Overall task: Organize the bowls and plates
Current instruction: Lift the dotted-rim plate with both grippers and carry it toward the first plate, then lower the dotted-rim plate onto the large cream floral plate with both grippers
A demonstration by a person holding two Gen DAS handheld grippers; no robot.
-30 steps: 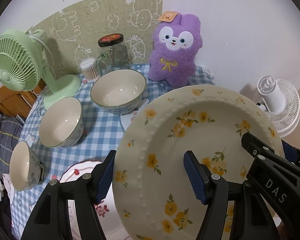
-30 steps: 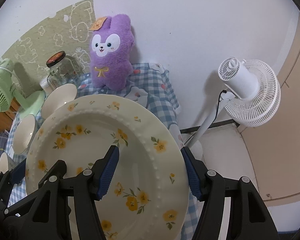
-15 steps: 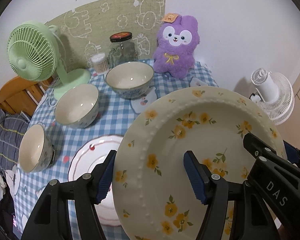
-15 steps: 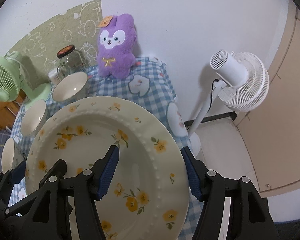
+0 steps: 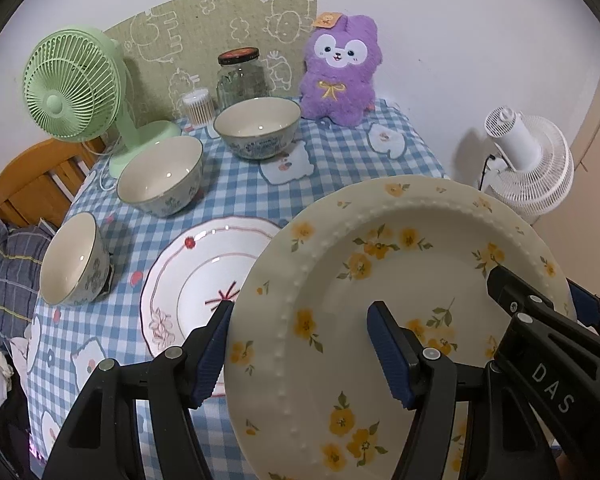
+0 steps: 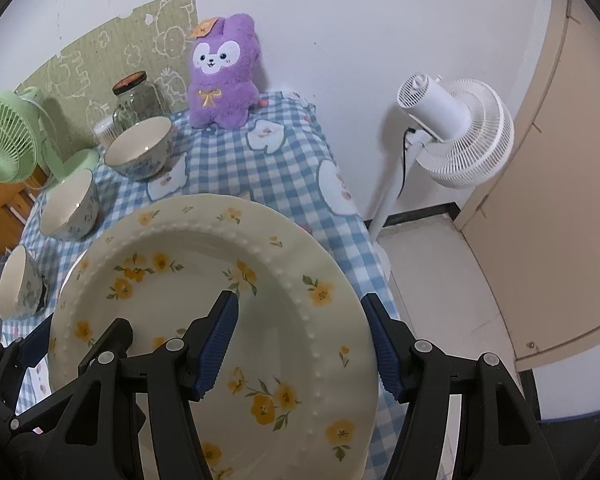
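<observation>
Straddling opposite edges of the yellow-flowered plate [image 5: 400,320], the left gripper [image 5: 300,356] and the right gripper [image 6: 300,344] carried it between them, tilted, above the near right part of the desk [image 5: 340,168]. Each pair of fingers stood half spread, one blue pad over the plate's face and the other outside or under its rim; whether the pads pressed on the rim I could not tell. The plate's left edge overlapped the red-trimmed plate [image 5: 192,280] lying flat on the checked cloth. Three bowls ran in a line from the left edge toward the back: the near bowl [image 5: 74,266], the middle bowl [image 5: 160,176] and the far bowl [image 5: 258,126], none touching another. Bare checked cloth lay open between the far bowl, the purple plush toy [image 5: 340,76] and the desk's right edge, beyond which a white floor fan [image 6: 456,132] stood on the floor
</observation>
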